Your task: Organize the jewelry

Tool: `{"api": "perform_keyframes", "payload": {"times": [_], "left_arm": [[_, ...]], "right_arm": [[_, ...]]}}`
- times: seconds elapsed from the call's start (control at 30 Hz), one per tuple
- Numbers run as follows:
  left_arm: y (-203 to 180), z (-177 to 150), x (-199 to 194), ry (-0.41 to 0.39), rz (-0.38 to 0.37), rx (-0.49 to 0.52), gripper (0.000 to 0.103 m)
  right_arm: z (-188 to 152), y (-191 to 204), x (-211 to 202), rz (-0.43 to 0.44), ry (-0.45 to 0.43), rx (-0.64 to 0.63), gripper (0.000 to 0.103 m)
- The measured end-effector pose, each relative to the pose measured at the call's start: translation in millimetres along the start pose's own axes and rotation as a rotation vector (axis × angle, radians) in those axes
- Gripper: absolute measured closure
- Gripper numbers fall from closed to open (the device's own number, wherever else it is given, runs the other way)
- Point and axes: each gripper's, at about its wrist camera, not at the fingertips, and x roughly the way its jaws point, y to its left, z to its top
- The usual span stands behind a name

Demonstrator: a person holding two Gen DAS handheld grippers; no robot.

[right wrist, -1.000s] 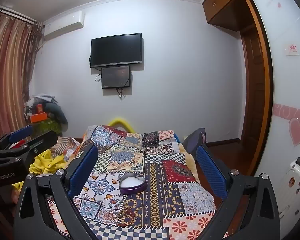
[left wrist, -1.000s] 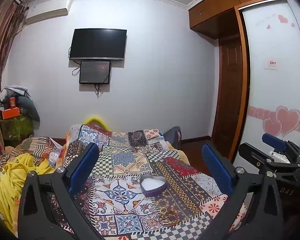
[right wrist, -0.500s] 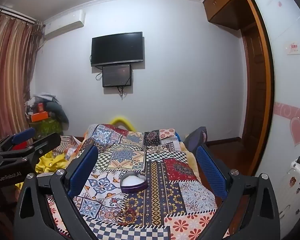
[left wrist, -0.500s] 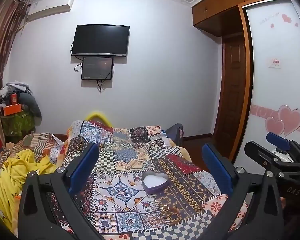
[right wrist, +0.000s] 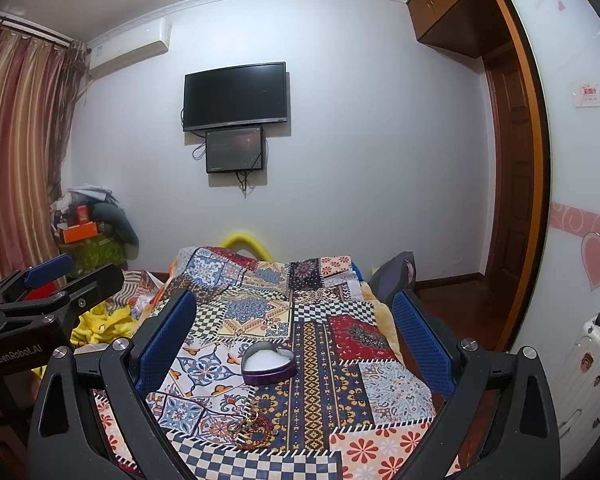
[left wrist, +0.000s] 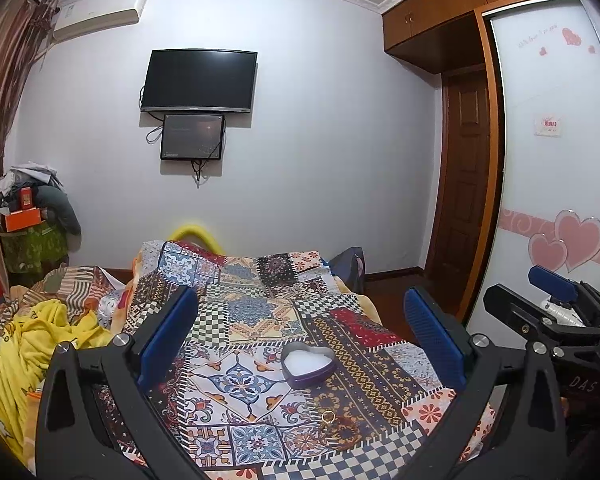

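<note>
Both hand-held grippers apart above the bed.
I see the heart-shaped box ahead between my left hand-held gripper fingers, jewelry nearer; right hand-held gripper empty.

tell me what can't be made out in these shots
- Jewelry pile, right wrist view: too small and tangled to count pieces; the left wrist view shows only a gold ring.
- Heart-shaped tin: white lining shows; any contents unclear.
- Patchwork cloth: near edge cut off by frame and gripper bodies.
</note>
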Motion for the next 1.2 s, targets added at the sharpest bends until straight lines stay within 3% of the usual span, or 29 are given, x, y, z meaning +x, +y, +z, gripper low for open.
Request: {"api": "perform_keyframes", "payload": {"times": [1.2], "left_arm": [[-1.6,0.3,2.8,0.006,0.001,0.002,0.000]], "right_arm": [[2.3,2.6,-1.1,0.003,0.007,-0.004,0.005]]}}
